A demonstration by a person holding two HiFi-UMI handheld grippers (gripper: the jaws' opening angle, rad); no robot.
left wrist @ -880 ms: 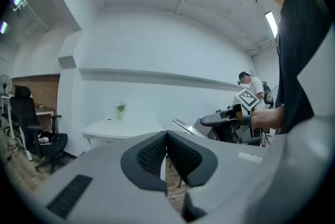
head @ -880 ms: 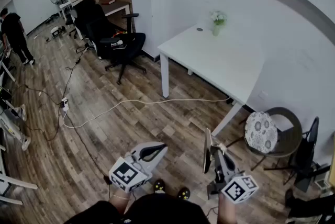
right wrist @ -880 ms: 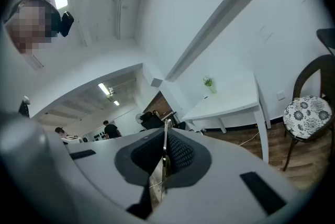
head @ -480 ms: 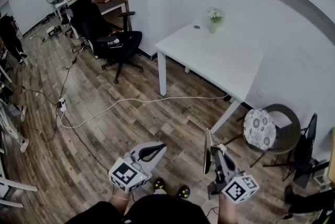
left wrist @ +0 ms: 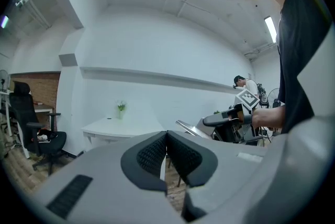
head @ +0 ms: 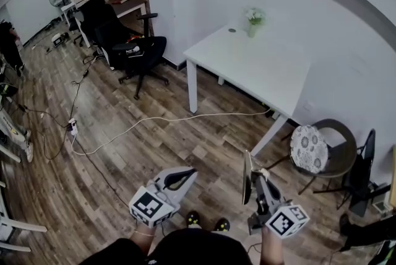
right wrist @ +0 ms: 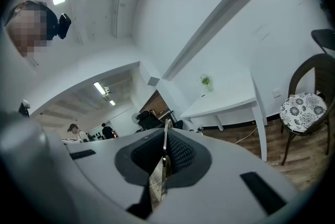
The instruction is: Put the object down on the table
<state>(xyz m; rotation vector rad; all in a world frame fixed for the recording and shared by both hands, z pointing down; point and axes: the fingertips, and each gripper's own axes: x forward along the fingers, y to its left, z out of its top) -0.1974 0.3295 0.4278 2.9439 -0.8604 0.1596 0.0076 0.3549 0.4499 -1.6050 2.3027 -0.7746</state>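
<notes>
**Head view.** My left tongs [head: 189, 172] hang low over the wooden floor [head: 124, 158], jaws together and empty. My right tongs [head: 254, 178] are closed on the thin flat object [head: 247, 172], which stands on edge above the floor, well apart from the white table [head: 272, 81]. A small vase of flowers [head: 254, 17] stands near the table's far edge. A chair with a patterned cushion [head: 309, 156] stands off the table's near right corner. A light cable [head: 154, 122] runs across the floor towards the table's legs.

**Left gripper view.** The pads of my left tongs [left wrist: 166, 138] meet at the tips, with nothing between them. Beyond them the right tongs [left wrist: 230, 119] carry the thin flat object [left wrist: 189, 129]. The white table [left wrist: 123, 126] lies behind at left.

**Right gripper view.** My right tongs [right wrist: 165, 150] are clamped on the thin flat object [right wrist: 166, 134], seen edge-on and rising past the pads. The white table [right wrist: 225, 101] and the cushioned chair [right wrist: 300, 108] lie ahead at right.
</notes>
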